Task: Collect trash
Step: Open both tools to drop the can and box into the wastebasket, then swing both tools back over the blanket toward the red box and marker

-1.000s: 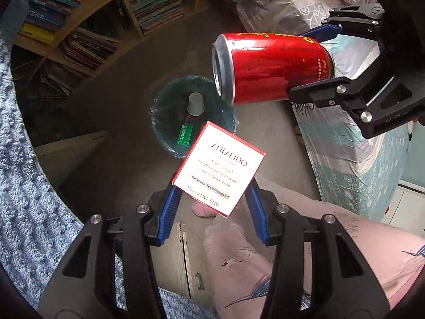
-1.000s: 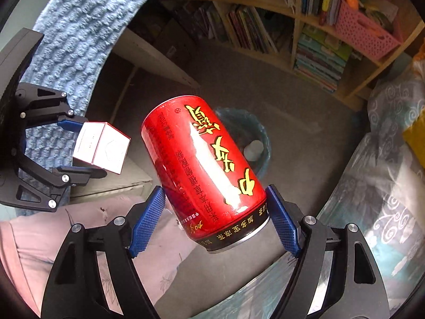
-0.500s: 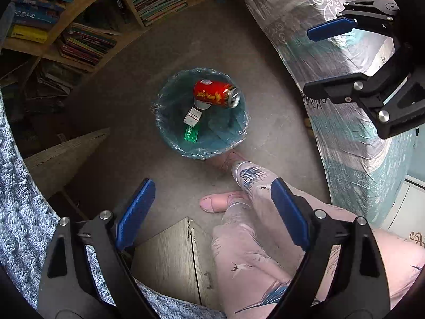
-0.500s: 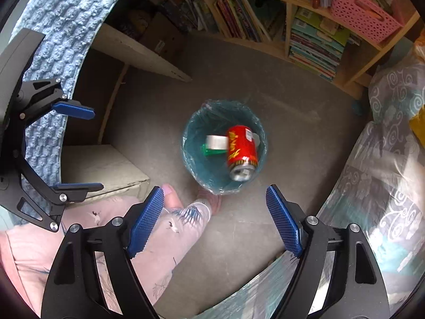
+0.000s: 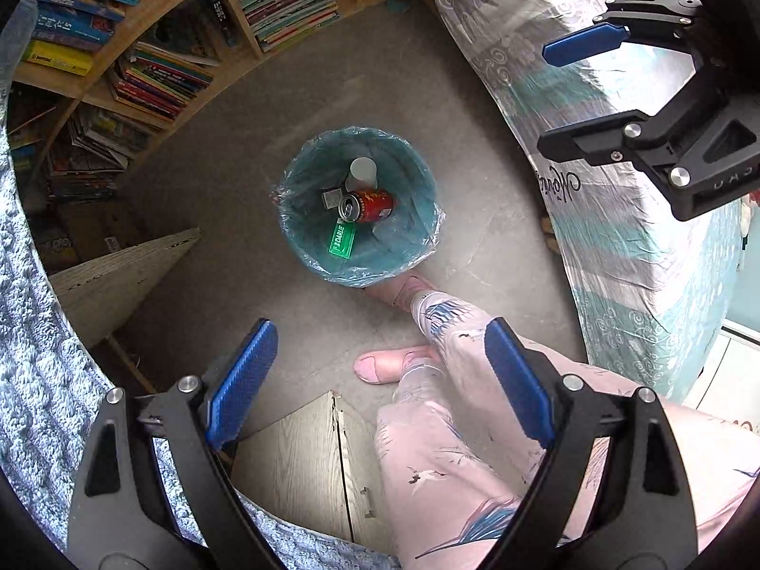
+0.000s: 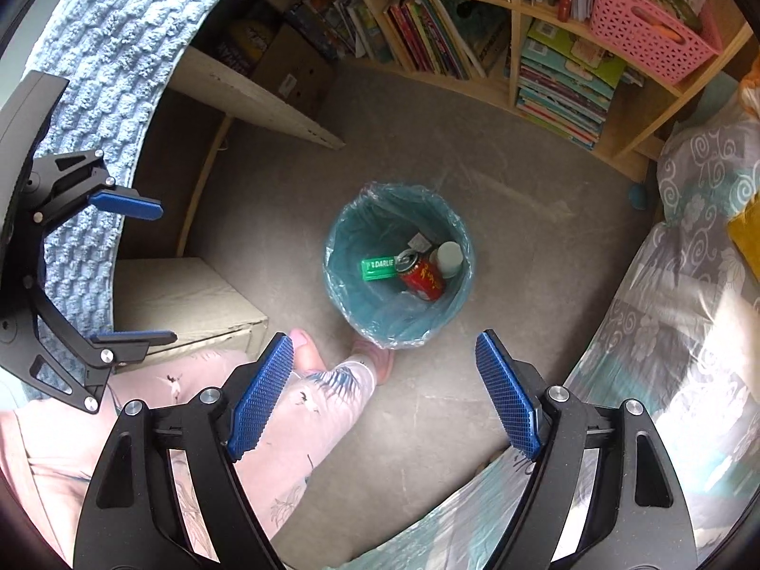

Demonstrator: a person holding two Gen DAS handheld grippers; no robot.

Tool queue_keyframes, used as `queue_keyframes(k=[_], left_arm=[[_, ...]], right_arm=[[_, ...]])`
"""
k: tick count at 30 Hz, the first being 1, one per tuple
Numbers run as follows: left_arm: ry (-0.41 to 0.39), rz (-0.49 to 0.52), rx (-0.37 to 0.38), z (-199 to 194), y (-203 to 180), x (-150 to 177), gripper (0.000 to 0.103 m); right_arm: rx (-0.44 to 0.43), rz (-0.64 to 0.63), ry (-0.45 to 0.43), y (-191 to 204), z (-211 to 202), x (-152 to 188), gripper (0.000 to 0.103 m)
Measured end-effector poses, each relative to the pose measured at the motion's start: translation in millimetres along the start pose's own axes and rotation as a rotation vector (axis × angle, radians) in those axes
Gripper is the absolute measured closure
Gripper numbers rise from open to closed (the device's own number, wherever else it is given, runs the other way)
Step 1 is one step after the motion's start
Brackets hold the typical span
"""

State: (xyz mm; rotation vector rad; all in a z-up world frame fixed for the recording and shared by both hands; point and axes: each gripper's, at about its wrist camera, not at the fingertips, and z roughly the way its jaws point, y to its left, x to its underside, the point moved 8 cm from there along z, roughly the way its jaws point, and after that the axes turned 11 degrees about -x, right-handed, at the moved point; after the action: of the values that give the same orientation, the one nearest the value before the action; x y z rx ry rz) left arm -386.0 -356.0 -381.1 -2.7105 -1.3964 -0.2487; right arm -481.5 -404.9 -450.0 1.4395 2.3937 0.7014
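Nearest the cameras, the left gripper (image 5: 380,380) and the right gripper (image 6: 384,394) both hang with jaws wide apart and nothing between them, pointing steeply down at the floor. Below them are the person's knees and bare feet, with one foot touching the base of the bin (image 6: 339,237). Farther down, inside the lined bin, the red can (image 5: 368,205) lies on its side, its long axis roughly level, its open top toward the small grey box (image 5: 331,198); a green carton (image 5: 343,238) and a white cup (image 5: 363,172) lie beside it. The drop looks finished, so the next move probably calls for finding more trash elsewhere and bringing an empty gripper to it.
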Motion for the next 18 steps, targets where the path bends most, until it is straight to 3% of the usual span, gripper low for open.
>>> queue_keyframes(k=[12,18], left_arm=[[-0.04,-0.032,-0.007,-21.0,3.1,3.2,0.017],[-0.137,-0.095,0.004,-64.9,15.1,13.6,0.017]], right_arm=[[0.008,-0.054,-0.018,16.8,-15.6,-11.8,0.024],[0.013,-0.149,-0.025,43.7,-39.2,-27.4,0.024]])
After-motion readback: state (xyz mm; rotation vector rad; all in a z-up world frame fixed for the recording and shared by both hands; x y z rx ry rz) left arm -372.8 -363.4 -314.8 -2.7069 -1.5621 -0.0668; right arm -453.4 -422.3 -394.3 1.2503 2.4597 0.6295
